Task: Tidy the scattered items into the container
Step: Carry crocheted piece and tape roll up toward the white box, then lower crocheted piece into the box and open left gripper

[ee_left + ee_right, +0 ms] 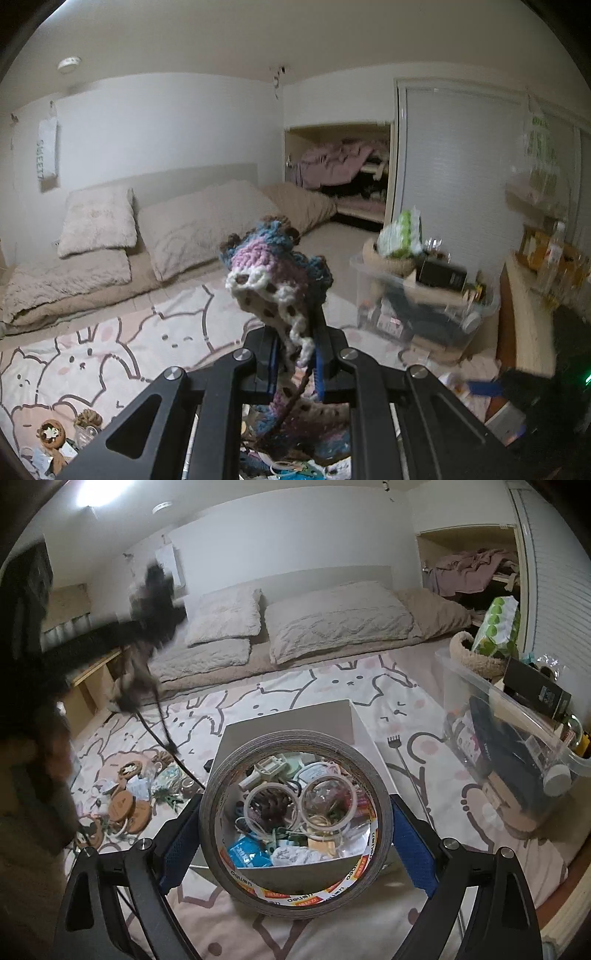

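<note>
My left gripper [297,363] is shut on a crocheted piece [273,273] in blue, pink, white and tan, which stands up above the fingers and hangs down below them. It is held high over the patterned mat. In the right wrist view it shows as a dark blur [155,602] at upper left with cords dangling. My right gripper [295,827] is shut on a large grey tape roll [221,797], held upright just above a white box [347,716]. Through the roll's hole I see the box's contents: several small tape rolls and packets.
Scattered round wooden pieces and small items [125,801] lie on the mat left of the box. A clear bin [517,746] full of things stands at right, also in the left wrist view [417,302]. A thin metal back-scratcher [406,771] lies between box and bin. Pillows lie behind.
</note>
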`<state>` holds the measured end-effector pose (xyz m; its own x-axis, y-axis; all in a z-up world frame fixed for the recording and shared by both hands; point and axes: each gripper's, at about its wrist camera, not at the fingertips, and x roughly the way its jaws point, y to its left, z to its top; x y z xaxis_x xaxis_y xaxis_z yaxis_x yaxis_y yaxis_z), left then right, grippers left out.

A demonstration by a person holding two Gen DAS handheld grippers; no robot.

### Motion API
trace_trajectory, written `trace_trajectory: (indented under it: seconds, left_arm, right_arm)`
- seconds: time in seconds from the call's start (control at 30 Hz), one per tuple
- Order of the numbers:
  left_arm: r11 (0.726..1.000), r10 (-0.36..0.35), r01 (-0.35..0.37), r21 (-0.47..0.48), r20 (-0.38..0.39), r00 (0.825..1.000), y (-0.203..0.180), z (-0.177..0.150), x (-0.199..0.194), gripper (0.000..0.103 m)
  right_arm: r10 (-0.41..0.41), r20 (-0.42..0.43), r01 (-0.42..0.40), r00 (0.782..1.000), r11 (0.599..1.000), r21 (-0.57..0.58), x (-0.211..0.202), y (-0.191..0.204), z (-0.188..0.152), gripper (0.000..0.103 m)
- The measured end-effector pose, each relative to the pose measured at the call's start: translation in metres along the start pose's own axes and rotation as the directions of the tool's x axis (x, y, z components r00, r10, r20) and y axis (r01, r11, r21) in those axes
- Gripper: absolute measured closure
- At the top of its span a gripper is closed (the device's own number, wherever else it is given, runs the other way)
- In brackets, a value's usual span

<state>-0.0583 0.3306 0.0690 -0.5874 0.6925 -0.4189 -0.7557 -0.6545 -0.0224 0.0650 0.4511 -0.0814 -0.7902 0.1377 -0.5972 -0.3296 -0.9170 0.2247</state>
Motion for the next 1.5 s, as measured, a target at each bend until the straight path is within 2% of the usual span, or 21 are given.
trace_trajectory:
  seconds: [0.1, 0.33, 0.67, 0.87, 1.17, 1.33, 1.43, 1.5]
  left_arm:
    - [1.000, -0.011, 0.010, -0.006, -0.044, 0.999, 0.003, -0.019, 0.016, 0.088]
    - [0.999, -0.048, 0.046, -0.017, -0.118, 0.992, 0.010, -0.058, 0.039, 0.088]
    - [0.993, -0.103, 0.113, 0.037, -0.212, 0.972, 0.004, -0.099, 0.062, 0.088]
    - [0.988, -0.134, 0.148, 0.033, -0.271, 0.953, 0.003, -0.122, 0.080, 0.088]
    - [0.972, -0.194, 0.227, 0.053, -0.355, 0.914, -0.006, -0.146, 0.105, 0.088]
    - [0.970, -0.200, 0.238, 0.054, -0.382, 0.902, -0.009, -0.155, 0.113, 0.088]
    - [0.970, -0.204, 0.240, 0.045, -0.396, 0.896, -0.007, -0.157, 0.116, 0.088]
    - [0.971, -0.202, 0.235, 0.037, -0.398, 0.895, -0.005, -0.158, 0.118, 0.084]
  right_arm:
    - [-0.001, -0.004, 0.001, 1.000, 1.000, 0.030, 0.004, -0.007, 0.000, 0.010]
    - [-0.063, -0.041, 0.064, 0.997, 0.997, 0.037, 0.020, -0.013, -0.007, 0.010]
    - [-0.109, -0.081, 0.110, 0.991, 0.994, 0.009, 0.039, -0.002, -0.007, 0.010]
    - [-0.144, -0.091, 0.144, 0.985, 0.990, -0.008, 0.050, 0.002, -0.007, 0.010]
    - [-0.164, -0.112, 0.162, 0.980, 0.986, -0.022, 0.069, 0.005, -0.007, 0.010]
    - [-0.202, -0.097, 0.200, 0.974, 0.979, -0.039, 0.078, 0.008, -0.005, 0.010]
    - [-0.191, -0.101, 0.191, 0.976, 0.982, -0.010, 0.084, 0.004, -0.004, 0.010]
    - [-0.186, -0.108, 0.189, 0.977, 0.982, 0.016, 0.090, 0.001, -0.003, 0.010]
